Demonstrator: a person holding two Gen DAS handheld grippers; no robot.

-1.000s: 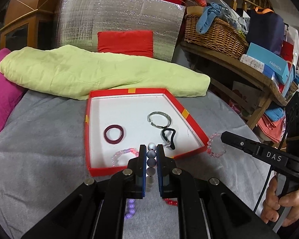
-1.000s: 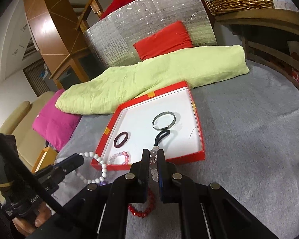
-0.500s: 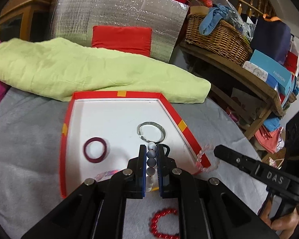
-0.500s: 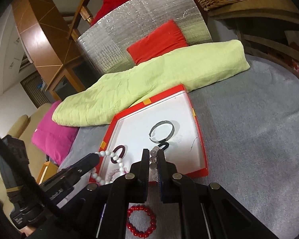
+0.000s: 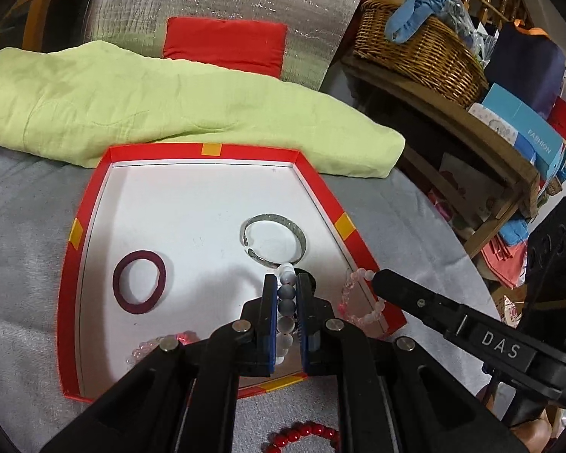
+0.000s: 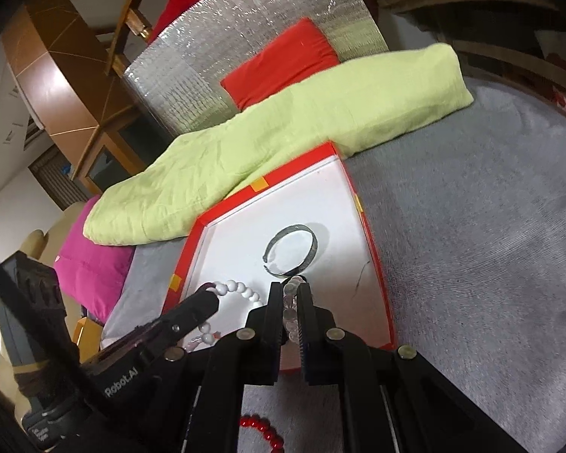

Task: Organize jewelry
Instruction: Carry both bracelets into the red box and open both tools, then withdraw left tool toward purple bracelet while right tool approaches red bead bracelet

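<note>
Both light, floppy bead strings hang over the red box (image 5: 360, 260), the left gripper (image 5: 286, 294) clamped on white beads (image 5: 286, 304), the right gripper (image 6: 291, 298) pinching pink beads (image 6: 290, 302), each nipped across one bead to stop slipping.

Red shallow box (image 5: 322, 196), white inside: silver open bangle (image 5: 273, 239) far right, maroon ring (image 5: 139, 281) left. White-grey bead bracelet (image 5: 286, 302) and pink bead bracelet (image 5: 358, 302) hang above; red bead bracelet (image 5: 302, 439) lies near, outside.
</note>
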